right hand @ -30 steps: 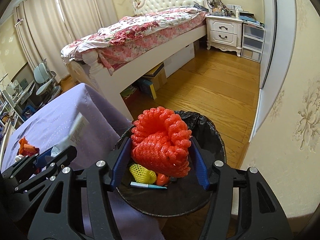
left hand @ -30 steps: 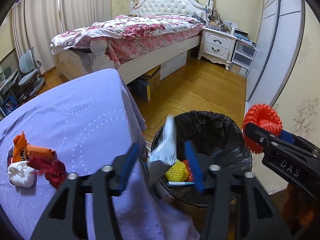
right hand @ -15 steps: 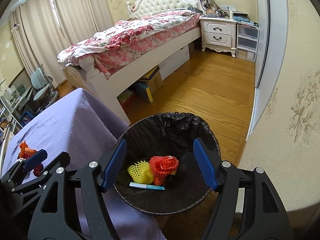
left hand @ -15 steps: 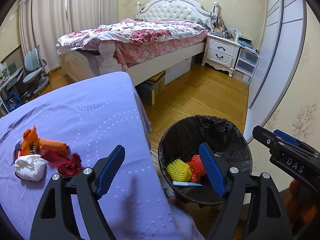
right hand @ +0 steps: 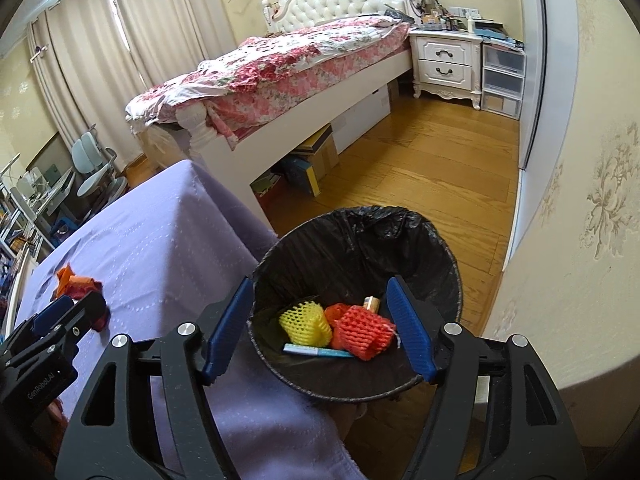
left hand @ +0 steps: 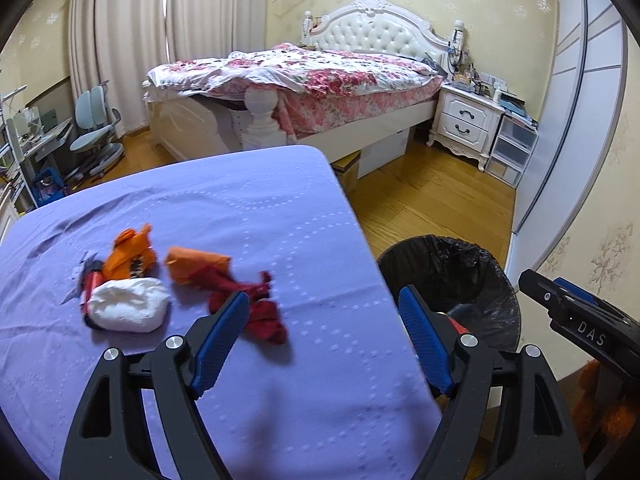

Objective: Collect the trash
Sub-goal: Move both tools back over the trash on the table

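Observation:
A black-lined trash bin (right hand: 424, 248) stands on the floor beside the purple-covered table (left hand: 248, 216). It holds a red foam net (right hand: 362, 330), a yellow foam net (right hand: 306, 322) and a blue tube (right hand: 318, 352). My right gripper (right hand: 320, 330) is open and empty above the bin. My left gripper (left hand: 324, 338) is open and empty over the table's right part. On the table lie a white wad (left hand: 128, 310), orange wrappers (left hand: 132, 256), an orange piece (left hand: 196, 264) and a dark red scrap (left hand: 260, 312), which lies just ahead of the left finger.
A bed (left hand: 320, 80) with a floral cover stands behind the table. A white nightstand (left hand: 466, 122) and plastic drawers (left hand: 512, 152) line the back right wall. Boxes (right hand: 312, 160) sit under the bed. Office chairs (left hand: 96, 132) are at far left.
Both grippers let go: the left dropped a white packet and the right the red foam net into the bin. The left gripper has since swung left over the table.

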A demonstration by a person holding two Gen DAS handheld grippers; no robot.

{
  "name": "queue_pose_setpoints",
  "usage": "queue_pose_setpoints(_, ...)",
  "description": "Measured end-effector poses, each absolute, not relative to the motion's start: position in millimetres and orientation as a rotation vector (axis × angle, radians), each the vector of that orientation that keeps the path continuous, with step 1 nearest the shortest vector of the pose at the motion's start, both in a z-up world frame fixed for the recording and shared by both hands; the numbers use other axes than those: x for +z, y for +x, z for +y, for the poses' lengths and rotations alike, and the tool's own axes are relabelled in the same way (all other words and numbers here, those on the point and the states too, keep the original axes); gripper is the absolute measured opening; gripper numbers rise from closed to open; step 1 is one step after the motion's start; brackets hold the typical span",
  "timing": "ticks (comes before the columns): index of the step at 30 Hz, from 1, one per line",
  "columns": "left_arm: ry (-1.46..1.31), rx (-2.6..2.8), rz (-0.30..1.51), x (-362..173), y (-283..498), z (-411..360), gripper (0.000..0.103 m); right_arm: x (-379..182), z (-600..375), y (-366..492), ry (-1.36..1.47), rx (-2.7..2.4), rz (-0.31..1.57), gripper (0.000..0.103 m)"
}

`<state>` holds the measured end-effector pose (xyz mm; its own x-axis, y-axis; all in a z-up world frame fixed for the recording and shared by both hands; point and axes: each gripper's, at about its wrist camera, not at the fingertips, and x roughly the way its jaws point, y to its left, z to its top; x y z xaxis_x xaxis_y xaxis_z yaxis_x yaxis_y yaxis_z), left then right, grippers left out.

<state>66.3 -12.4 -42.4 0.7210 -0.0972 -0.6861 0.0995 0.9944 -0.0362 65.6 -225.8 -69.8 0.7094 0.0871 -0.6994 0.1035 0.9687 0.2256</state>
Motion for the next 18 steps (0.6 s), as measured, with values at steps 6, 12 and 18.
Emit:
queue_pose_setpoints(6, -0.018, -0.039, 0.758, -41.6, 53.0, 23.8, 0.077, -65.9, -188.8, 65.8, 0.214, 0.071, 0.784, 0.068)
queue_pose_setpoints(12, -0.058, 0.044, 0.764, -45.3, 40.8, 65.5, 0.077, -62.5, -150.0, 63.5, 0.165, 0.141, 0.792, 0.068)
queue_pose_setpoints(18, -0.094, 0.131, 0.767, -50.3, 28.7, 108.6, 0.077, -60.1, -99.0, 65.4, 0.098, 0.238, 0.805, 0.068)
